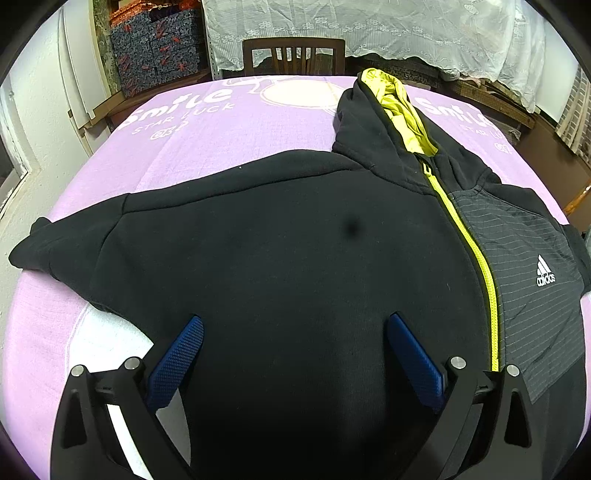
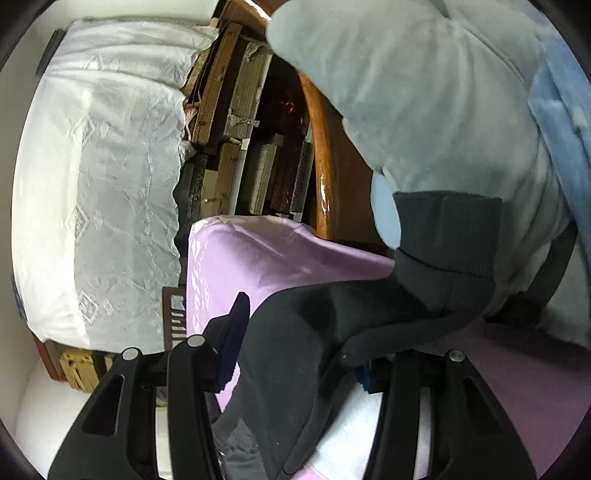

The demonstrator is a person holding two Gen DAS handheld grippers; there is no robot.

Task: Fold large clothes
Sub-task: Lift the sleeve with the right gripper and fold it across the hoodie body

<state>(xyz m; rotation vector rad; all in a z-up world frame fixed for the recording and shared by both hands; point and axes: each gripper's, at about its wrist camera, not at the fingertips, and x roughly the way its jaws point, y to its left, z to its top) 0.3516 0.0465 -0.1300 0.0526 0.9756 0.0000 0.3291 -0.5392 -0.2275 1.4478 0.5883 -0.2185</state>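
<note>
The right claw (image 2: pixel 295 332) has a sleeve (image 2: pixel 314 332) between its jaws (grip unclear). The left claw (image 1: pixel 291 354) hovers open over the hoodie (image 1: pixel 280 240), which lies flat on the purple cloth (image 1: pixel 184 140): soft, floppy, fairly heavy, best pinched at cuffs and hem.

Tabletop cover (image 1: pixel 207 147): lilac cloth, white lettering, lying flat.
Chair (image 1: pixel 293 55): dark wood, slatted back, at far edge.
Lace curtain (image 1: pixel 369 26): white, behind chair.
Patterned boxes (image 1: pixel 155 48): stacked, far left.

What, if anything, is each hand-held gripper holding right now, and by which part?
The left hand-held gripper is open above the black hoodie, holding nothing. The right hand-held gripper straddles its sleeve; a firm clamp cannot be told.
</note>
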